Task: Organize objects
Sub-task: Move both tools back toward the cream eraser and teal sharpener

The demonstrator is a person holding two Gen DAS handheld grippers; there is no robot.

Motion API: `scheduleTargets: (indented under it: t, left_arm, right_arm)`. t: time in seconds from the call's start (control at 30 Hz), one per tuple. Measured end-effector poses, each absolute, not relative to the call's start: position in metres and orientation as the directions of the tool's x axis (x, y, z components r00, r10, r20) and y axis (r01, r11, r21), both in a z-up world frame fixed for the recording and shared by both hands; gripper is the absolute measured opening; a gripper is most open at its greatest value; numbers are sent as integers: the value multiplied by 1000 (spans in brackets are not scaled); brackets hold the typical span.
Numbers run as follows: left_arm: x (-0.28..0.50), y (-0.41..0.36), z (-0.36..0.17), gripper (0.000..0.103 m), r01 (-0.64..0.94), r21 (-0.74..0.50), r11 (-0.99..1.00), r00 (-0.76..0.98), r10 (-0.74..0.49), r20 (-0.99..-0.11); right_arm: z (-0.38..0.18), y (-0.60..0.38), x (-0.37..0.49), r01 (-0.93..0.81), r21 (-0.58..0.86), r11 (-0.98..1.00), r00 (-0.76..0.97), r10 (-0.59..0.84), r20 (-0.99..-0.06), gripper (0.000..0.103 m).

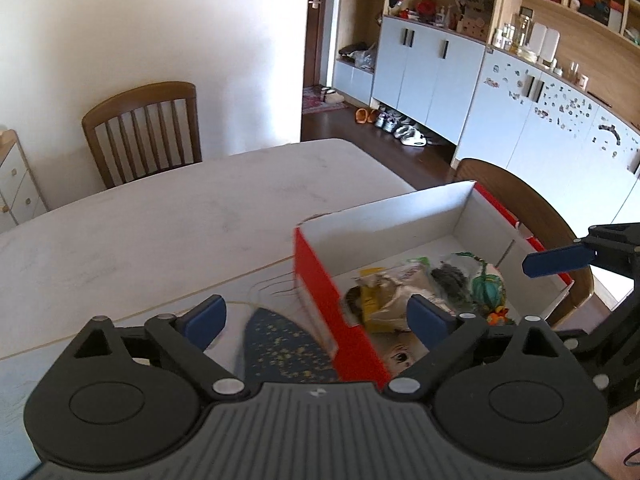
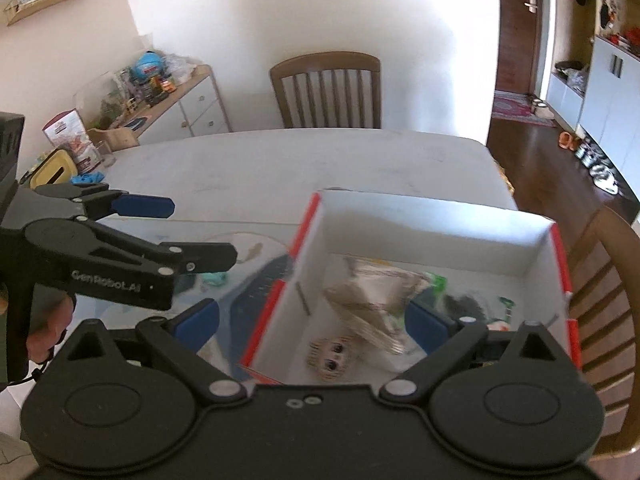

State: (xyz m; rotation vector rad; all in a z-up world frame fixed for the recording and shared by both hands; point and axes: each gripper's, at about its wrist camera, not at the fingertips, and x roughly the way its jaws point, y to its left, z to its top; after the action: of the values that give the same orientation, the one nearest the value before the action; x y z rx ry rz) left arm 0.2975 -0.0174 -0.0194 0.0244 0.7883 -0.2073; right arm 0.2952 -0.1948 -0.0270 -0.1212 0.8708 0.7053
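Both tongs, left (image 1: 318,322) and right (image 2: 312,326), gape wide, empty. Box (image 2: 440,216) below right tongs holds packets (image 2: 372,300). Next: I lift clear without clipping its rim.

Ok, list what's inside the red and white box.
Inside the red and white box: a crumpled foil packet, a big-eyed cartoon figure, clear bags with dark and green contents. Whatever lies under the packet is covered.

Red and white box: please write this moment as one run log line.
left claw: open, empty | right claw: open, empty | red and white box: on table, holds packets
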Motion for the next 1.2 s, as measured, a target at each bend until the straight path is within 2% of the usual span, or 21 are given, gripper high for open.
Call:
scheduleTargets:
  t: [0.53, 1.2]
  left_arm:
    - [301, 73, -34, 101, 101, -80, 992, 700, -128, -703]
    - [334, 177, -102, 101, 38, -79, 996, 633, -85, -770]
  right_arm:
    - [-37, -102, 276, -660, 144, 738, 405, 510, -759, 99]
    - [-84, -9, 290, -722, 40, 691, 382, 446, -809, 97]
